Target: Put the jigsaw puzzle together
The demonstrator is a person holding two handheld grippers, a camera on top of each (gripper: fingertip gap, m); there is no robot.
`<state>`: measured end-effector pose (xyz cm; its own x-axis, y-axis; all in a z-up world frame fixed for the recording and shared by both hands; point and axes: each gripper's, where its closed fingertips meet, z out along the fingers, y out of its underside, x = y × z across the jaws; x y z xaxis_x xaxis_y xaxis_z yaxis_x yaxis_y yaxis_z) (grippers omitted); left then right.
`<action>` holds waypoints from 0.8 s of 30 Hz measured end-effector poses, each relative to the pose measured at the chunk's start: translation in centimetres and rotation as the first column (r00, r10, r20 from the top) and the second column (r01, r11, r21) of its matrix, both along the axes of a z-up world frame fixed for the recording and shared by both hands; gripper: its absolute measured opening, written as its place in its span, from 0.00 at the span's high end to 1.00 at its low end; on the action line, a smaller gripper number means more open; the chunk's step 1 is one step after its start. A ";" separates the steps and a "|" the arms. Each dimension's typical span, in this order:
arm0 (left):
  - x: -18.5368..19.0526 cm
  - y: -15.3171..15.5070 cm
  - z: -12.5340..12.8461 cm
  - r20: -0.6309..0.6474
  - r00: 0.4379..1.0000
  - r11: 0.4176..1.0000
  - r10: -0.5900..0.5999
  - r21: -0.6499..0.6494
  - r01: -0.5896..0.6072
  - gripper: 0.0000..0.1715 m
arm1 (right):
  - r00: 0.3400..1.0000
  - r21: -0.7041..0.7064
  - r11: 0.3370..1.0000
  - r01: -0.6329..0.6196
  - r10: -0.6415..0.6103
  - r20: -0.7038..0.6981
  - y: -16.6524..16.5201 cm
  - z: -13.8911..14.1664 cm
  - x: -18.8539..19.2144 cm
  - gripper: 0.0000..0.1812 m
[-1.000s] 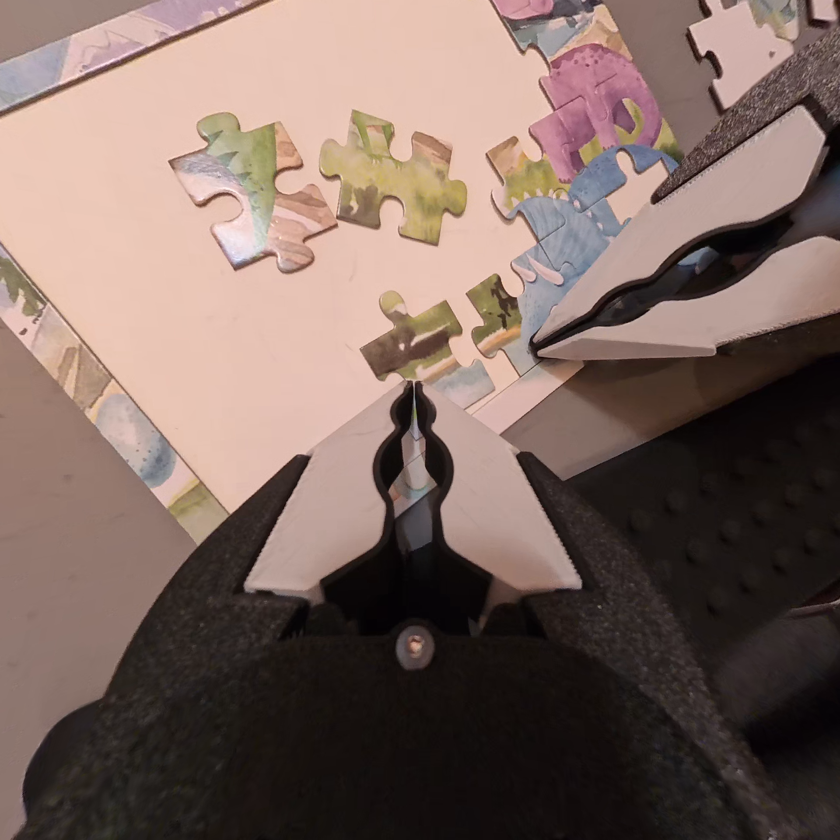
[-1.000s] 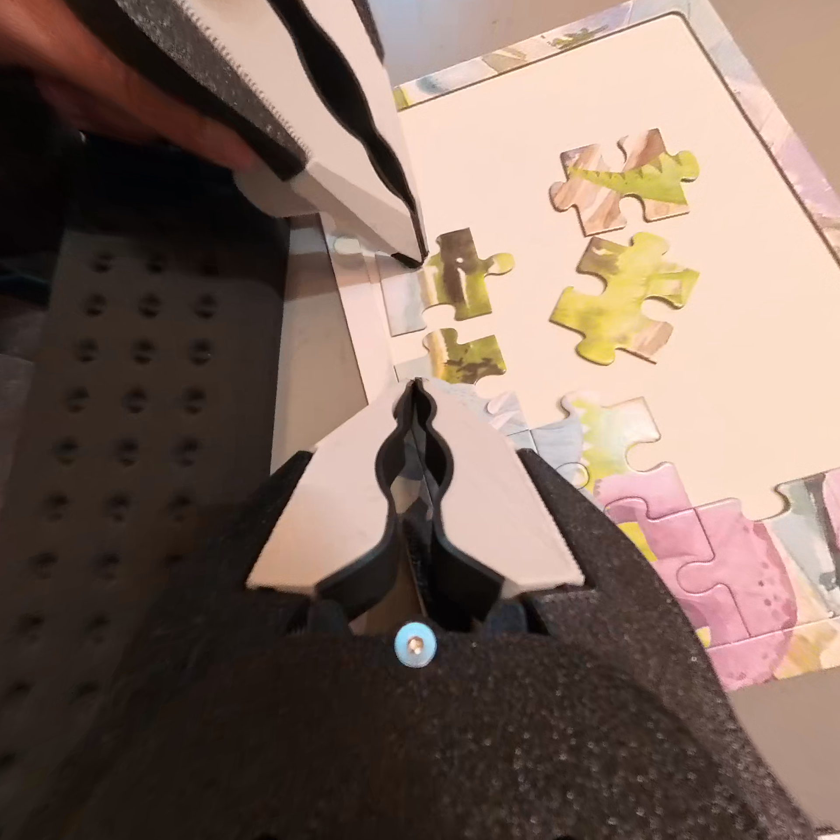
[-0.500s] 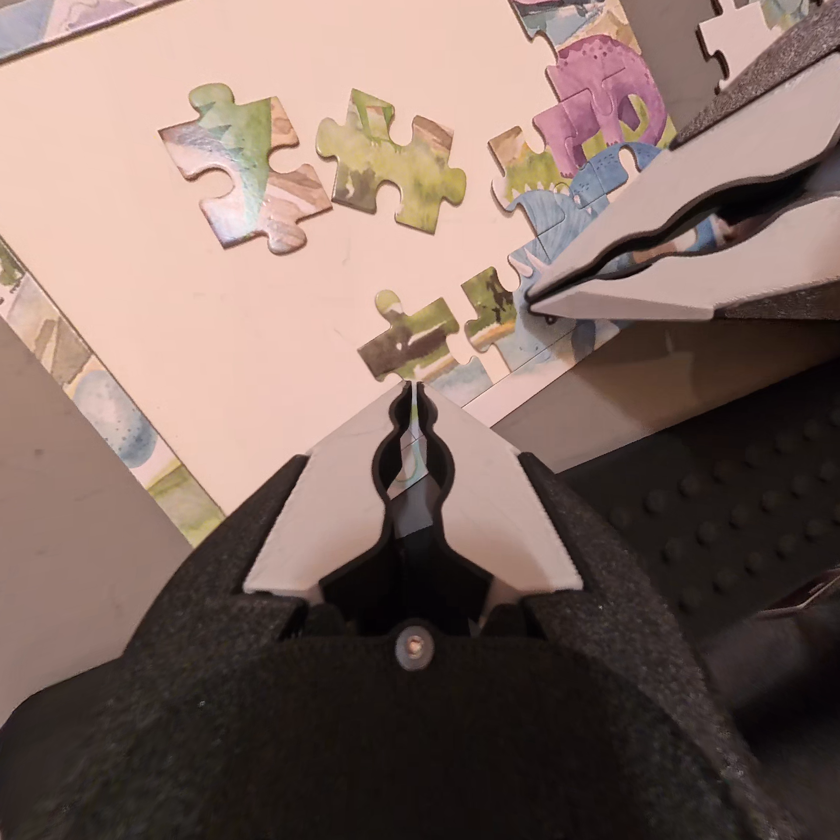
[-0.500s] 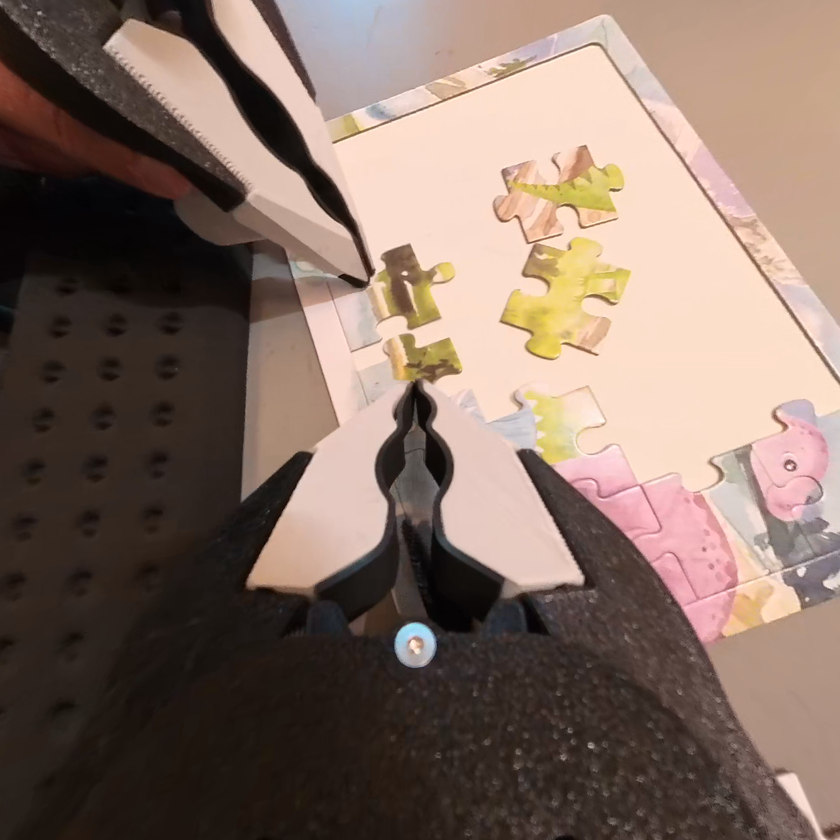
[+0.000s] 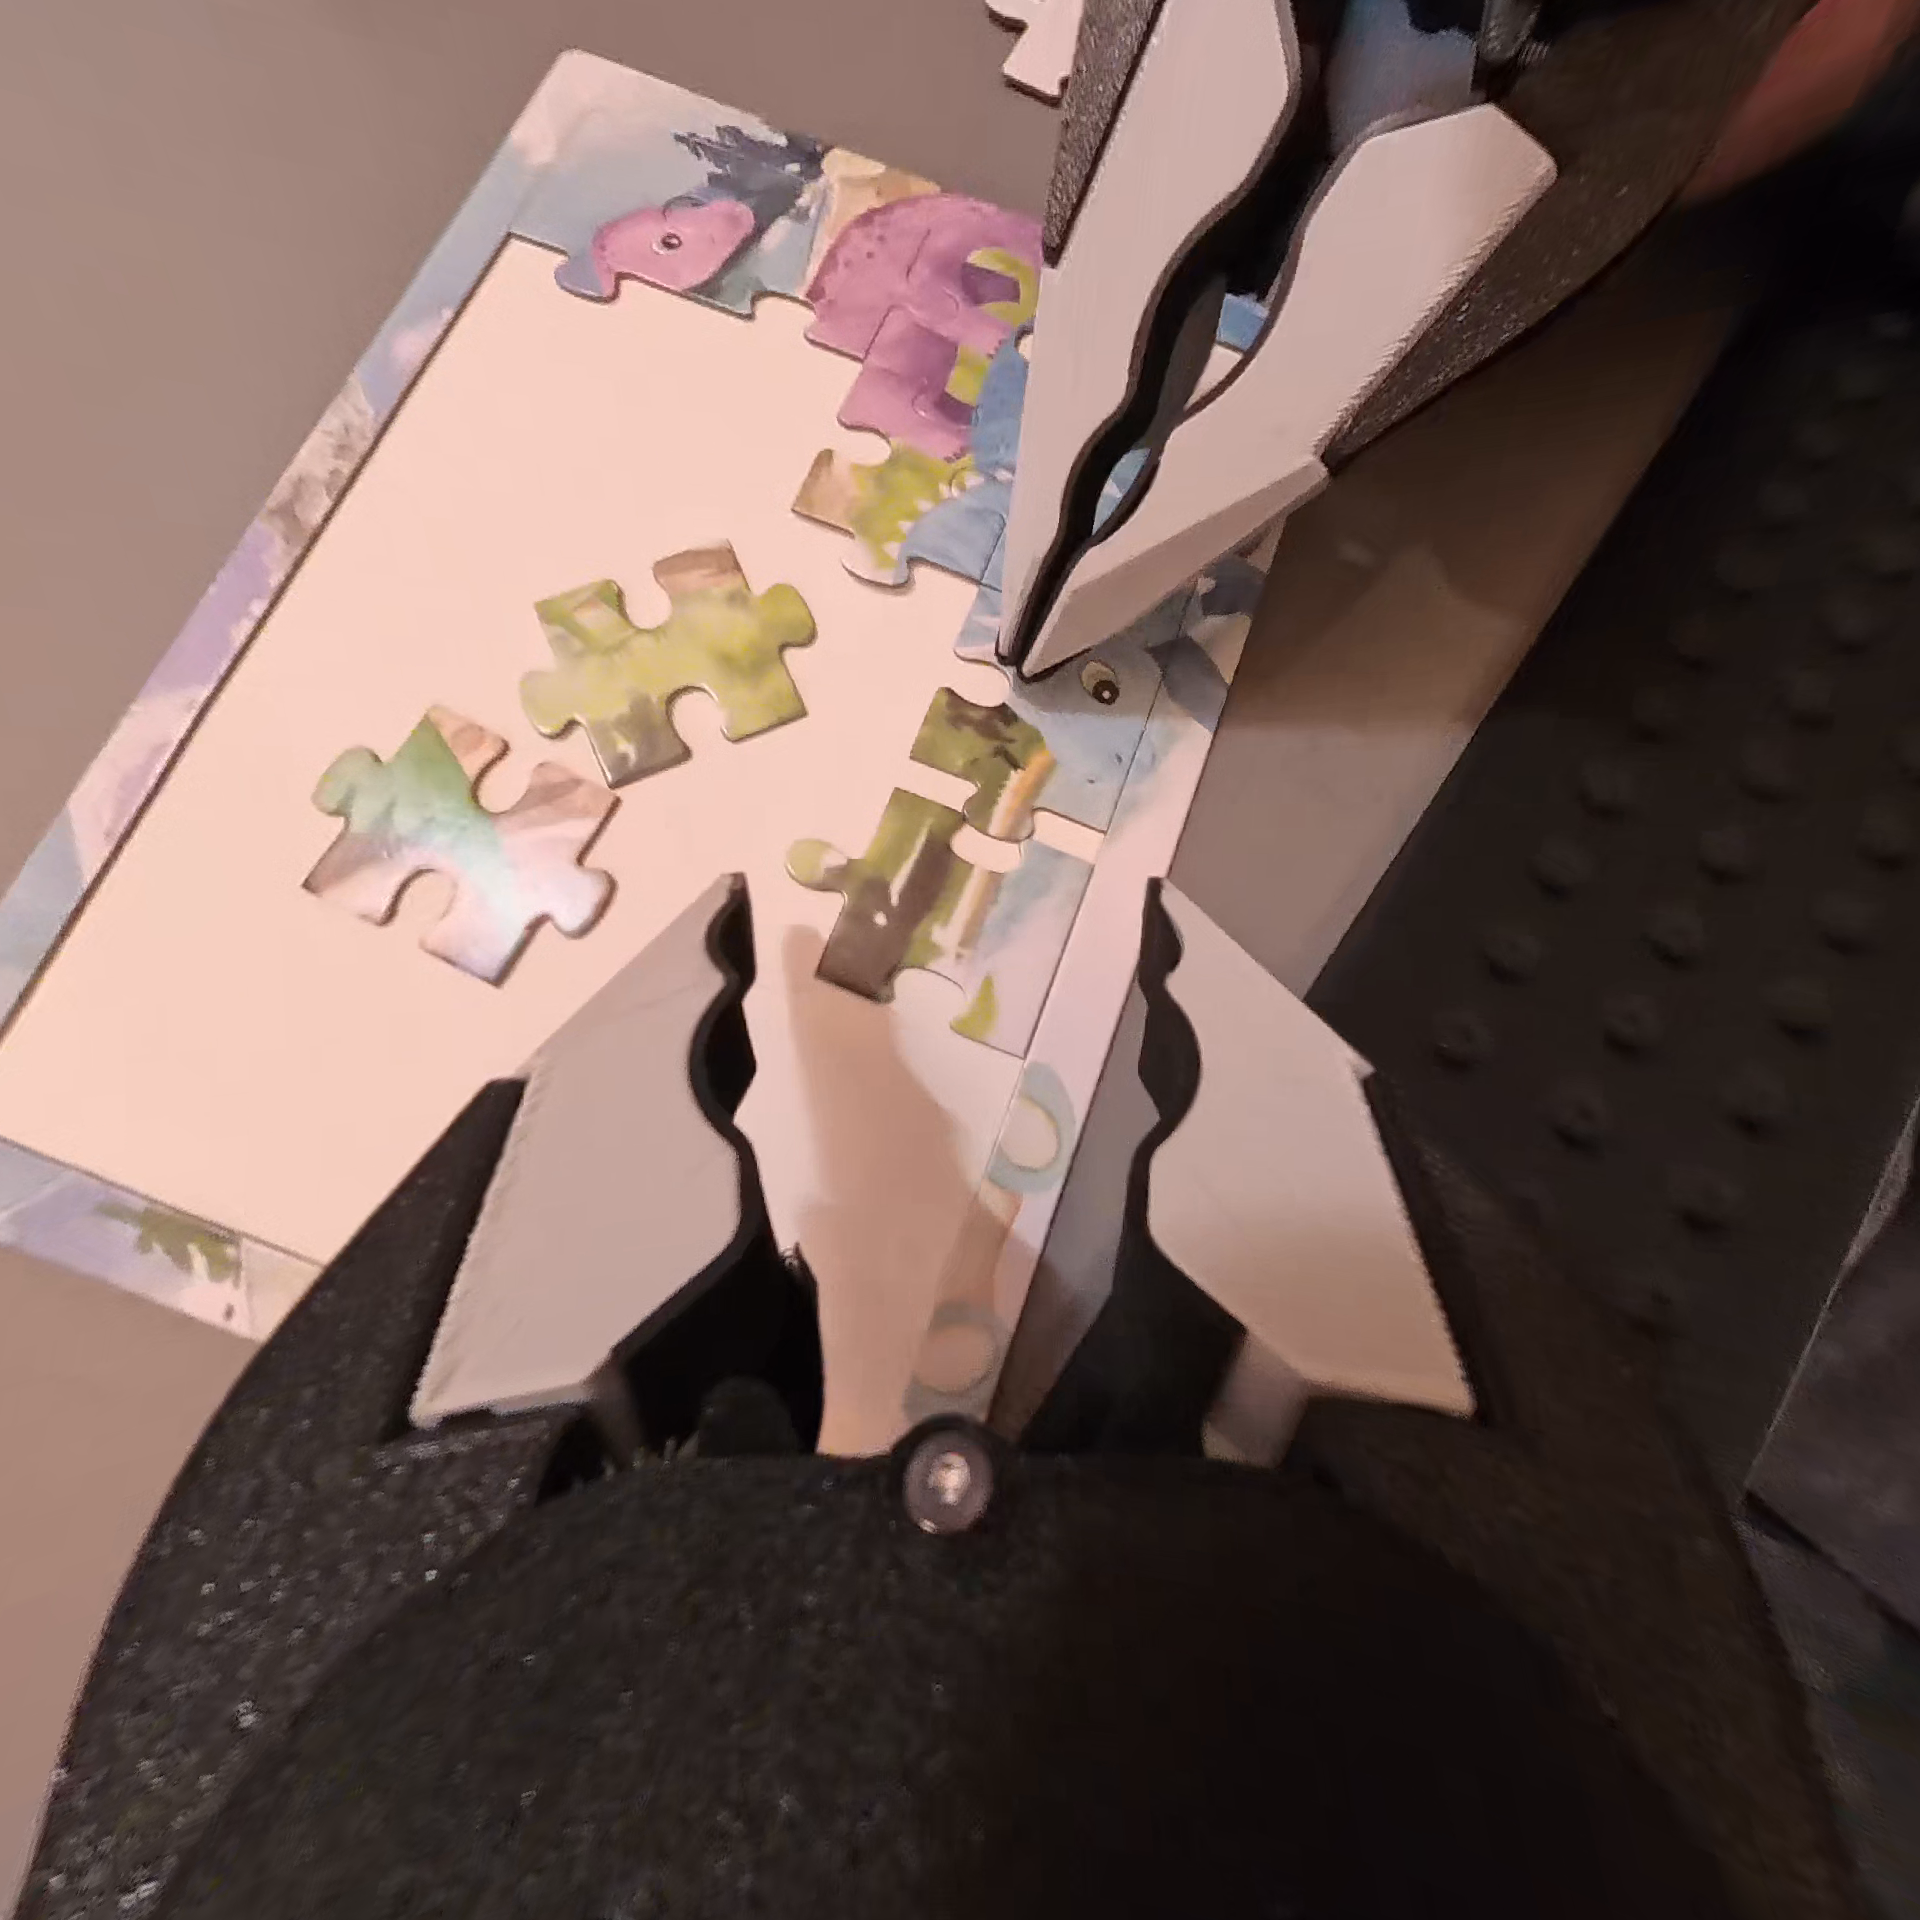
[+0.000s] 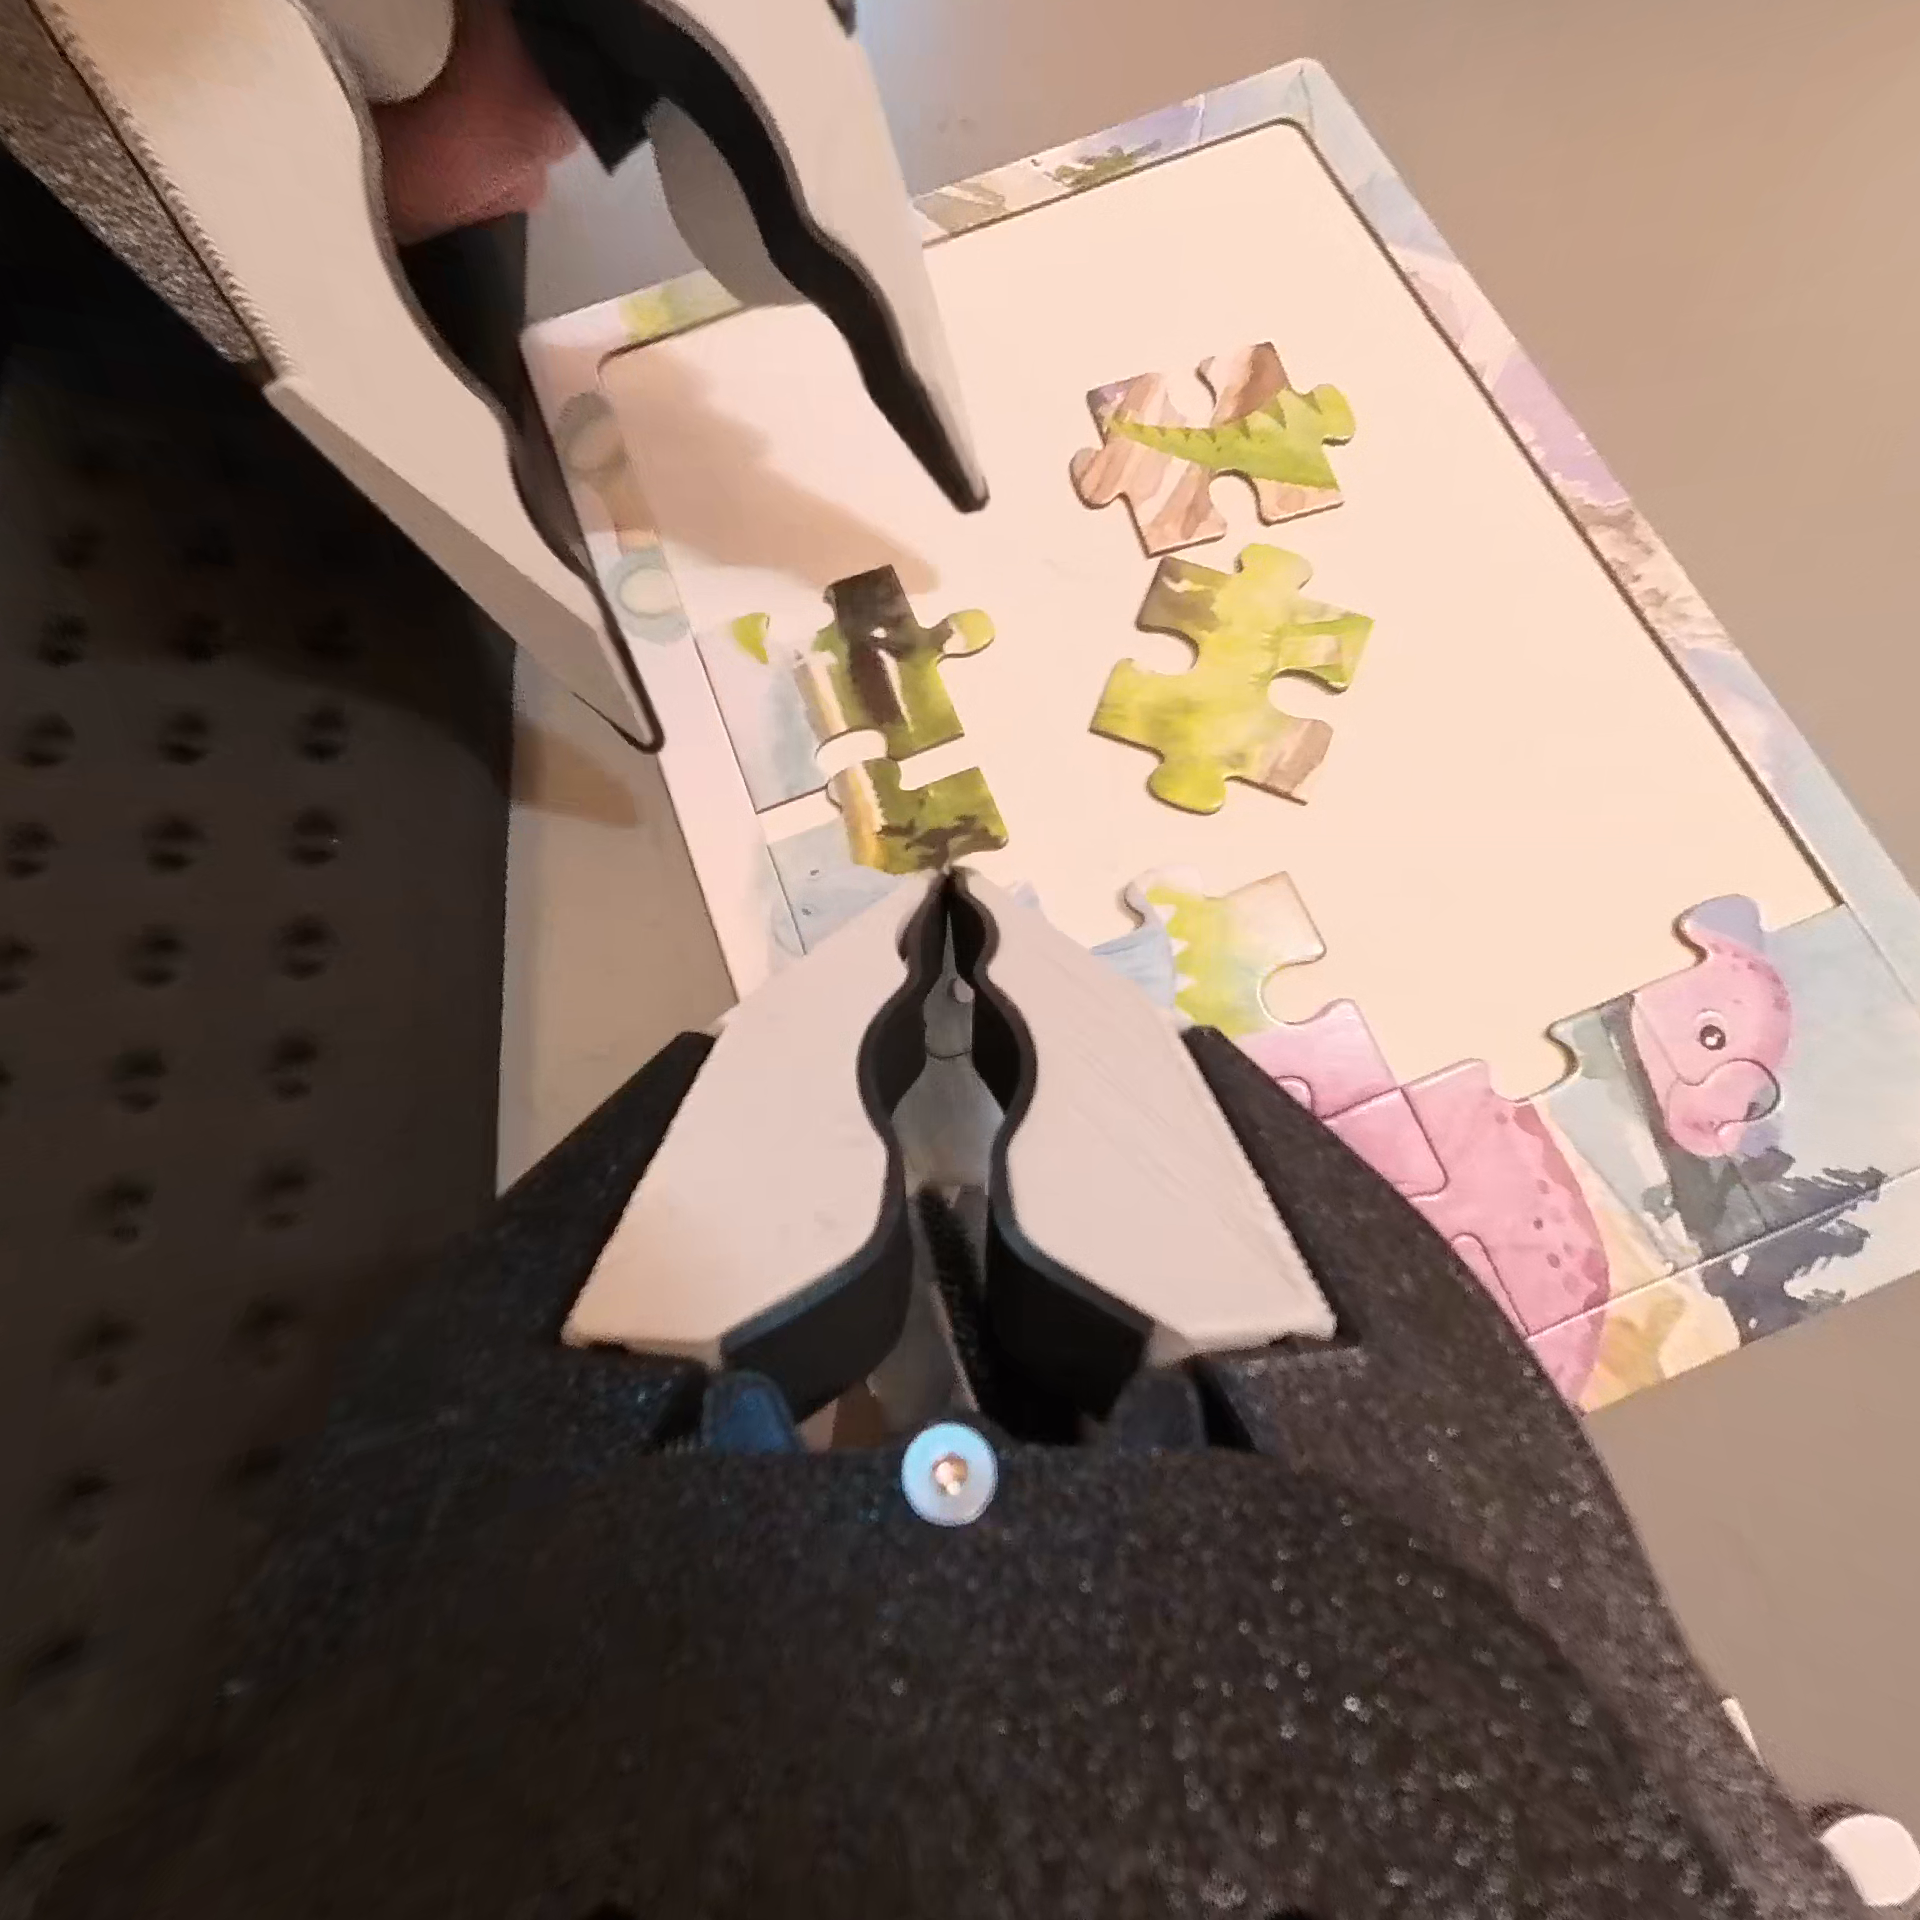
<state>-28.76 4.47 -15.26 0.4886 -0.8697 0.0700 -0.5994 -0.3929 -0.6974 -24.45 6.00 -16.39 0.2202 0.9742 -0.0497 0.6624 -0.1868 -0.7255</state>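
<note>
Fingers of the left gripper (image 5: pixel 940 894) are standing wide apart and holding nothing, hovering just near of the dark-green cardboard puzzle piece (image 5: pixel 914 894) that is lying in the cream-coloured puzzle tray with its painted border (image 5: pixel 312 468). That piece is sitting along the tray's right edge, its socket meeting the knob of the olive-green neighbouring piece (image 5: pixel 982 753) with a small gap showing, so the joint is probably not pressed home. The right gripper (image 5: pixel 1023 660), its jaws closed to a point with nothing visibly between them, is touching down on the assembled blue dinosaur pieces (image 5: pixel 1122 717), seemingly steadying or pressing them flat. Farther left, two loose pieces are waiting on the bare tray floor: a lime-green piece (image 5: pixel 665 675) and a green-and-grey piece (image 5: pixel 457 842), well apart from the joined section. The purple dinosaur section (image 6: pixel 1455 1164) is filling the far-right corner.
</note>
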 end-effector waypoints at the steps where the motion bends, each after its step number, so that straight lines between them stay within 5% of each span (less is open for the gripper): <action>1: 0.0 0.2 -0.2 -0.004 1.000 1.000 -0.010 -0.007 0.010 0.56 | 1.000 0.001 1.000 -0.001 0.001 0.002 0.0 -0.1 0.0 1.00; 14: 0.7 -0.8 -1.6 -0.107 0.989 0.995 -0.100 -0.013 0.099 0.70 | 0.999 0.031 0.999 -0.017 0.016 0.034 -0.2 -0.6 0.2 1.00; 18: 0.3 0.0 -1.6 -0.080 0.996 0.997 -0.050 -0.054 0.046 0.61 | 1.000 -0.001 1.000 -0.009 0.009 0.024 -0.2 -0.6 0.2 1.00; 24: -0.3 -0.2 -1.7 -0.090 0.994 0.996 -0.069 -0.067 0.063 0.63 | 1.000 -0.027 1.000 -0.005 0.005 0.012 -0.2 -0.6 0.2 1.00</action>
<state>-29.06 4.27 -16.93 0.4370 -0.8955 0.0840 -0.6861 -0.3923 -0.6127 -24.28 5.79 -17.01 0.2159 0.9736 -0.0737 0.6720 -0.2030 -0.7122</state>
